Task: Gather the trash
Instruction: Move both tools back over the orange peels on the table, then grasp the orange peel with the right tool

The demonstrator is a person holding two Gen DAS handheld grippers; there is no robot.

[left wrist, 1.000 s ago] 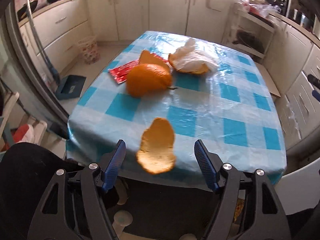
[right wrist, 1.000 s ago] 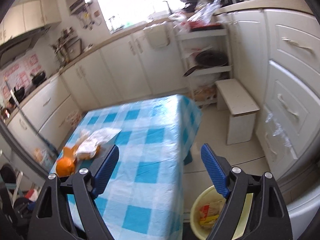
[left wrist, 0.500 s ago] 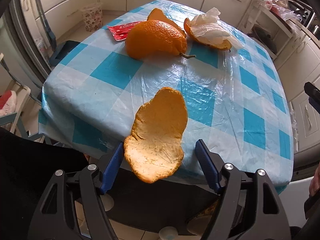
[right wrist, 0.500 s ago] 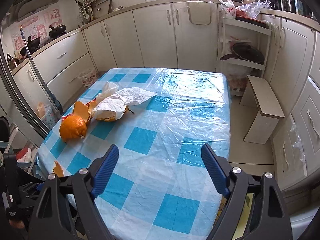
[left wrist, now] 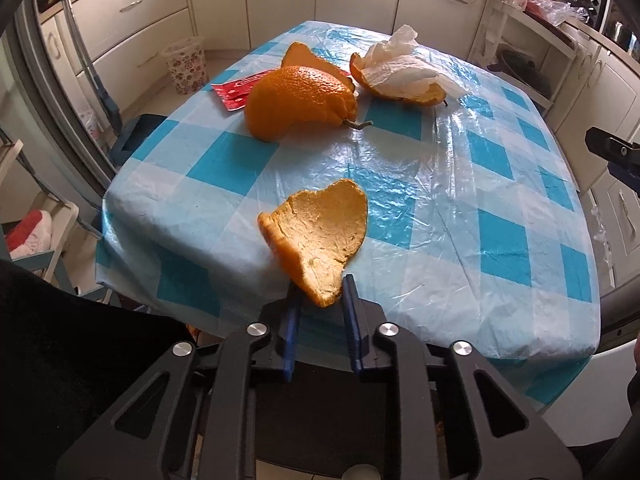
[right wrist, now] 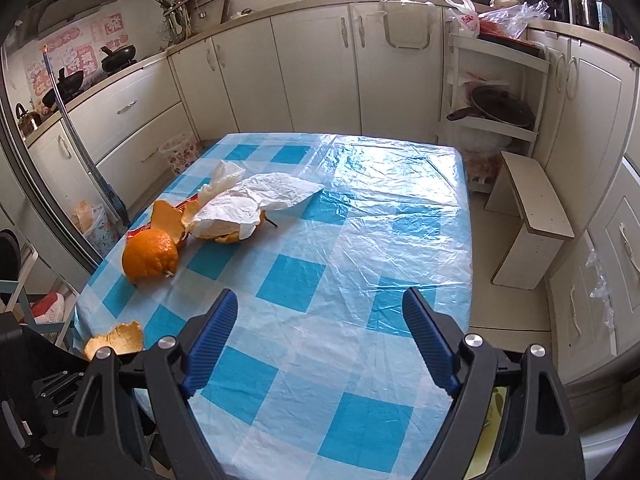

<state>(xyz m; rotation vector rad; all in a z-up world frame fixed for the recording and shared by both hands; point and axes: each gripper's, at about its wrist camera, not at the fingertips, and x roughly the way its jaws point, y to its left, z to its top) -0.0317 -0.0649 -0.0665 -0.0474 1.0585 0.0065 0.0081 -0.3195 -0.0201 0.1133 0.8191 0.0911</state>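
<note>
Left tongs [left wrist: 319, 294] around peel [left wrist: 320, 236], orange [left wrist: 300, 102] beyond

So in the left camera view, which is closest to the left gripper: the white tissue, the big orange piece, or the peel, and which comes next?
1. Peel, pinched in the left gripper.
2. Big orange piece, mid-table, left.
3. White tissue, far side, on another peel.

a home kitchen: cream cabinets [right wrist: 320, 68], woks [right wrist: 116, 58], checked table [right wrist: 320, 280]
</note>
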